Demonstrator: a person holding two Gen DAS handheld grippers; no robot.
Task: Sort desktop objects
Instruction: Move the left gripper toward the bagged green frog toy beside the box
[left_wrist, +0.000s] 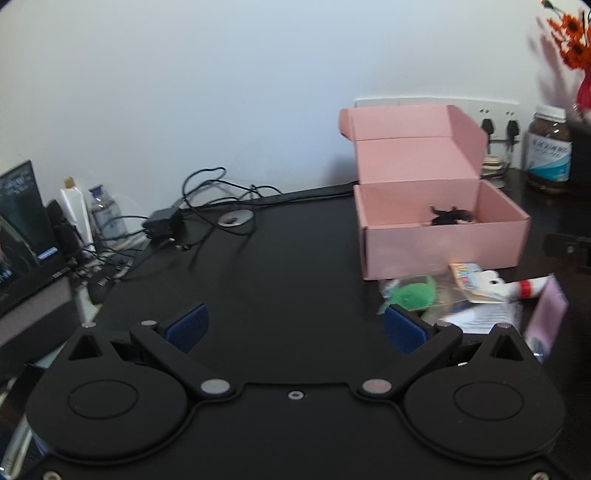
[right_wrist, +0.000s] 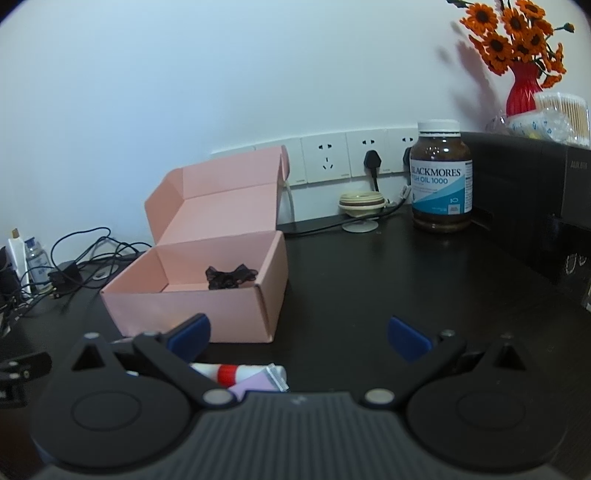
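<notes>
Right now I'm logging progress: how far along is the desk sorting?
Barely started. Done: one black item lies in the pink box. In hand: nothing; left tongs and right tongs are open. Left: green toy, tube, packets beside the box.

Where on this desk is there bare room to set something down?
Bare desk lies between the cables and the pink box, and between box and fish oil bottle. In front of the box, small items crowd it.

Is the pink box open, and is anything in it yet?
Open: the pink box has its lid folded back. One small black item lies inside.
</notes>
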